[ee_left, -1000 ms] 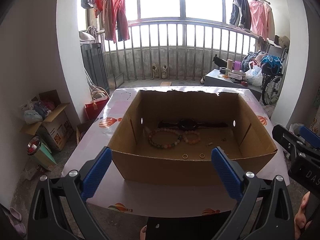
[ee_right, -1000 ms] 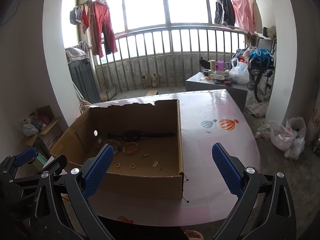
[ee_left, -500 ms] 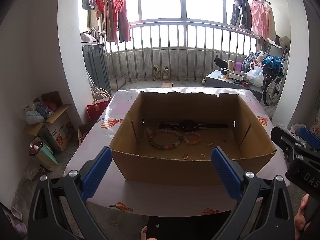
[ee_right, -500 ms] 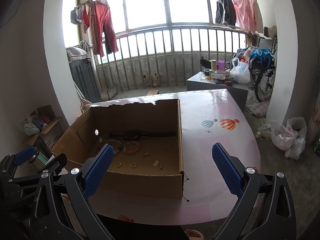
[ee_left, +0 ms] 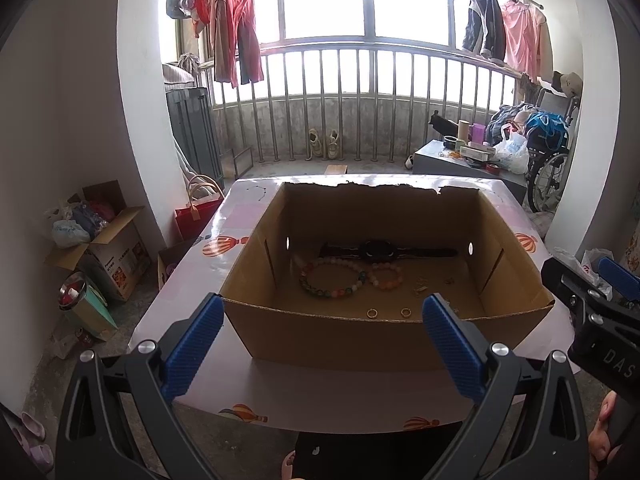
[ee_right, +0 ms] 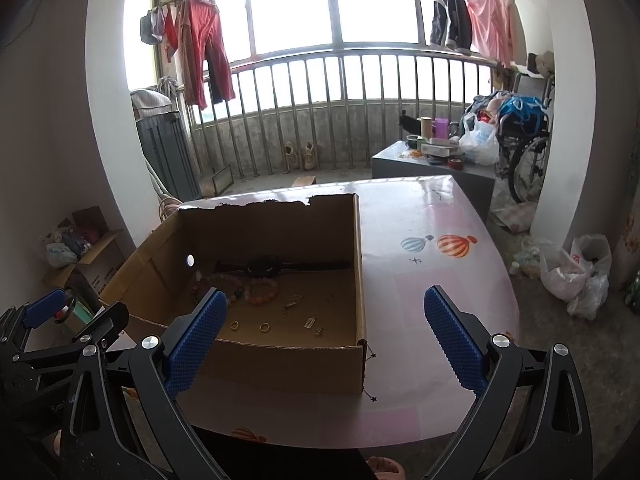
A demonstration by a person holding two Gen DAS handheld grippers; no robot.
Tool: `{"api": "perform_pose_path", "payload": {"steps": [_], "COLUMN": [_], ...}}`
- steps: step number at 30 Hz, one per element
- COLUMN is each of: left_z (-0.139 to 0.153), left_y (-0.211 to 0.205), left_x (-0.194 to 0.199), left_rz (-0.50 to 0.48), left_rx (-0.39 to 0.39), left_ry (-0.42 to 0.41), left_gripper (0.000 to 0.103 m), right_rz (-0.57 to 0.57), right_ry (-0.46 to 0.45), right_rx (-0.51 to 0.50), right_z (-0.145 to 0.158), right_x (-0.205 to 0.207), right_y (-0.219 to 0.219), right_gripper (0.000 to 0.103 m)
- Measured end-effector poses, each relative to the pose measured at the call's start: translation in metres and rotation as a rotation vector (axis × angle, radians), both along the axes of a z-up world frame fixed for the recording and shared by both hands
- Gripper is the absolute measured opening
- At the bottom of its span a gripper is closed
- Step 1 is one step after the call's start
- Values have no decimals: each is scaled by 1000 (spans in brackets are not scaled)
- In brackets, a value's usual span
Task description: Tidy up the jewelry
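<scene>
An open cardboard box (ee_left: 384, 340) (ee_right: 280, 364) sits on a pink table. Inside lie a black watch (ee_left: 378, 250) (ee_right: 262, 267), a multicoloured bead bracelet (ee_left: 334, 278), an orange bead bracelet (ee_left: 386, 276) (ee_right: 262, 292), two gold rings (ee_left: 372, 313) (ee_right: 264, 327) and small earrings (ee_left: 420, 286) (ee_right: 310, 323). My left gripper (ee_left: 322, 344) is open and empty, held before the box's near wall. My right gripper (ee_right: 326, 342) is open and empty, over the box's near right corner. Each gripper shows at the edge of the other's view.
The pink table (ee_right: 432, 280) with balloon prints extends right of the box. Cardboard boxes (ee_left: 108, 248) and a red bag (ee_left: 196, 216) stand on the floor at left. A grey cabinet (ee_right: 432, 168), a wheelchair and plastic bags (ee_right: 576, 272) stand at right. A railing lies behind.
Both grippers have edged slightly nearer and higher over the box, so more of its floor shows. Both stay open. Nothing in the box has moved.
</scene>
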State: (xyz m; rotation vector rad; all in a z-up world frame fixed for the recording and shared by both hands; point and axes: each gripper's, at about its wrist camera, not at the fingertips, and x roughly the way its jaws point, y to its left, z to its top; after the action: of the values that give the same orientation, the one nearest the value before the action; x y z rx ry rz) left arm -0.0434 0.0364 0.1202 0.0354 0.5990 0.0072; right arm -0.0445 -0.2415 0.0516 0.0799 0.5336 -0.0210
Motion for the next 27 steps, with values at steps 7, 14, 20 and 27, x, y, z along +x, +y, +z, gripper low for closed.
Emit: {"api": "perform_pose_path", "payload": {"steps": [7,14,20,27], "left_z": [-1,-2,-1,-1], "left_y": [-5,-9,-8,-8], "left_x": [0,0,0,0], "left_rz": [-10,-13,-5,-8], "left_rx": [17,28,24,19], "left_ry": [-2,-5,-10,-8], "left_gripper": [98,98,98,98], "right_rz": [7,11,8,17], "right_ry": [0,3,5,11], "right_rx": [-1,1,1,9], "right_z": [0,-2,-2,-3], "right_x": [-1,-1,0,0], "right_y": [-2,-5,-6,-6], "right_gripper": [95,95,95,95]}}
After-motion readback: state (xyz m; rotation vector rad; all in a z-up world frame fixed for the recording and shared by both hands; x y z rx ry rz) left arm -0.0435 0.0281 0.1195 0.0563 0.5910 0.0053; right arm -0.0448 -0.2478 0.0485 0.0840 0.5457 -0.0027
